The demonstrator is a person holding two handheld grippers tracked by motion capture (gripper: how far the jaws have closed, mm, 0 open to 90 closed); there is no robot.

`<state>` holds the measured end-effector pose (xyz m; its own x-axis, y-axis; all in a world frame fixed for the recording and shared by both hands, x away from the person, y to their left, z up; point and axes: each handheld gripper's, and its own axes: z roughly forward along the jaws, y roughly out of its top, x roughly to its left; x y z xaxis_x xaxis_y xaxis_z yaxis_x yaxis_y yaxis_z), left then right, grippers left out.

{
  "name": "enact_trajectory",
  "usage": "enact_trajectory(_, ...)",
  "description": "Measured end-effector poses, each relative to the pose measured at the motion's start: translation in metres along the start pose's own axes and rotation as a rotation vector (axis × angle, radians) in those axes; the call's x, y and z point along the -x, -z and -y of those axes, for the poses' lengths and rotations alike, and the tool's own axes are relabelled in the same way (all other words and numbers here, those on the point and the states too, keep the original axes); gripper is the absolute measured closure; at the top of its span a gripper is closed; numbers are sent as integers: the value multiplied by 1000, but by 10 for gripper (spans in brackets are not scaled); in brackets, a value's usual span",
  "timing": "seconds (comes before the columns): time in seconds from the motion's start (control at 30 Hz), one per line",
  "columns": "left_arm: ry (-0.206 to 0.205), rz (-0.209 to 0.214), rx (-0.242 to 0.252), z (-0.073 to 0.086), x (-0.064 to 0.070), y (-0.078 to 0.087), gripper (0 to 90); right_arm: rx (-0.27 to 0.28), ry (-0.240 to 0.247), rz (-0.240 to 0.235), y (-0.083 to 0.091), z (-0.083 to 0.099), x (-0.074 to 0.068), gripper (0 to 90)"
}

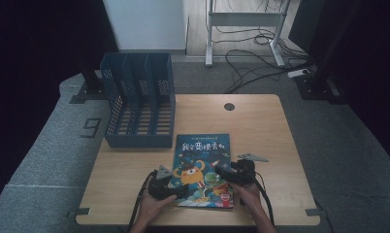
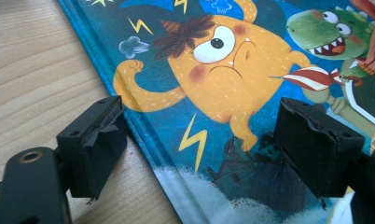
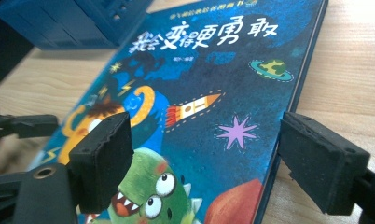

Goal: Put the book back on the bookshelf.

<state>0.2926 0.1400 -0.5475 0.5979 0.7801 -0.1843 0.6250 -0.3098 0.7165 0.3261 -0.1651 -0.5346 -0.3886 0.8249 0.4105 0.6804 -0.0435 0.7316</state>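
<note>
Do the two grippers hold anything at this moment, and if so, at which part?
Nothing is held. The left gripper and the right gripper are both open, each with its jaws wide apart over the near end of the picture book lying flat on the table.

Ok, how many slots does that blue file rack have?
3. The blue file rack stands at the table's far left; its slots sit side by side: left, middle, right. All look empty.

My left tongs (image 1: 166, 186) and right tongs (image 1: 234, 173) are black, each topped with a grey three-cornered plate and trailing a black cable. Their jaws end in blocky black pads (image 2: 98, 140) with frayed, worn edges, and a brass-ringed hole sits at each left jaw's base.
</note>
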Motion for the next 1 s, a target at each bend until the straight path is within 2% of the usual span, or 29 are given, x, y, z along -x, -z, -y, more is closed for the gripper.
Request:
enact_trajectory(0.07,11,7,5,0,-2,0,168,10,-16,-30,4,-3,0,178)
enact_trajectory(0.27,16,9,5,0,-3,1,164,20,-46,-59,7,-4,1,179)
enact_trajectory(0.37,19,11,7,0,-4,1,161,24,-82,-92,8,-4,4,183)
enact_trajectory(0.77,31,10,12,0,-6,1,155,7,-164,-159,11,-5,9,181)
enact_trajectory(1.0,31,10,11,0,-6,1,155,4,-152,-155,11,-5,9,182)
